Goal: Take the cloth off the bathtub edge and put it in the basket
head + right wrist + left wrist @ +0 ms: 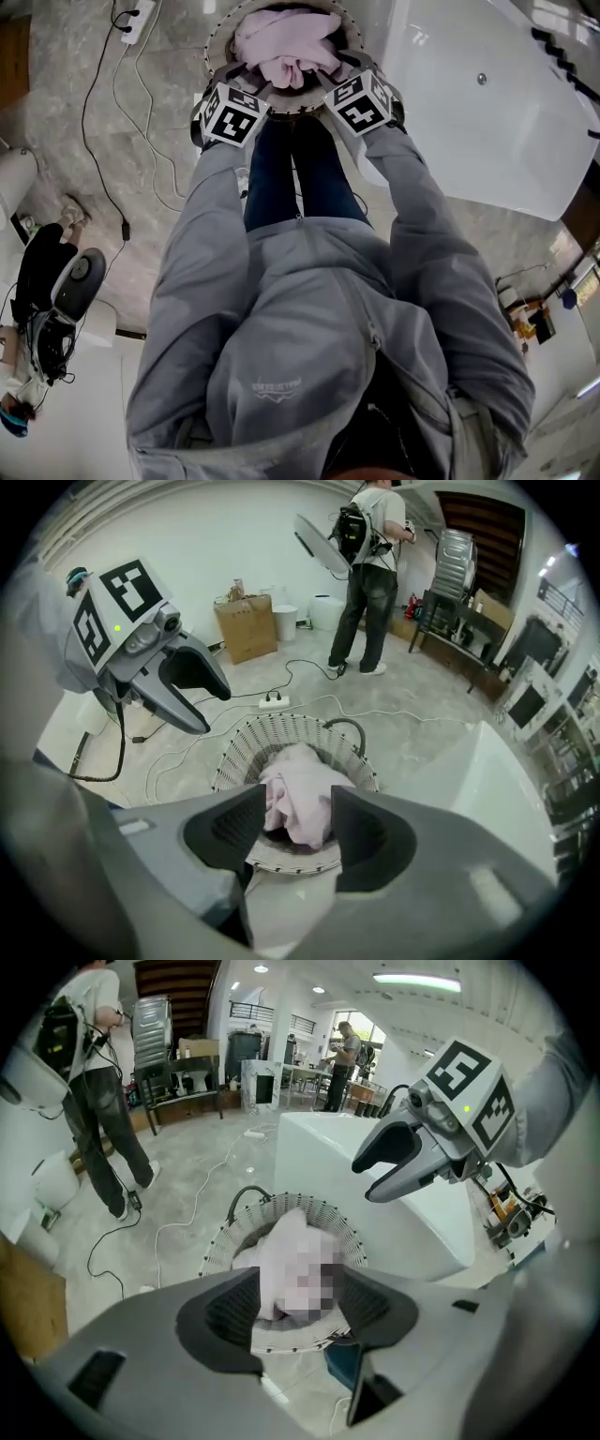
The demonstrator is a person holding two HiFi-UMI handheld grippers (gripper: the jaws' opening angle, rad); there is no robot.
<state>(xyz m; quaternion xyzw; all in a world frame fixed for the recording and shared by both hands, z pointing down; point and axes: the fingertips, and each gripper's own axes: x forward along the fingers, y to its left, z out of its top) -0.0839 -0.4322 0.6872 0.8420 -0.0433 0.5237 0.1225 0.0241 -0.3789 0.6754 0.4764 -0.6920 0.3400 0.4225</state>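
Cloth [286,47] sits heaped in the basket [217,42], just below & ahead of both sets of tips. L gripper [300,1290] has jaws spread, R gripper [298,822] jaws apart too but narrower, and neither looks to be pinching it. Cloth's bunched w/ no clear long axis, and both grippers are about equally near.

The head view looks steeply down past the person's chest onto the left gripper [246,77] and right gripper [330,75]; each gripper view looks along its own jaws, the basket [221,1237] close beyond their tips, the other gripper high alongside; all three share basket, cloth [298,803] and bathtub [487,103].
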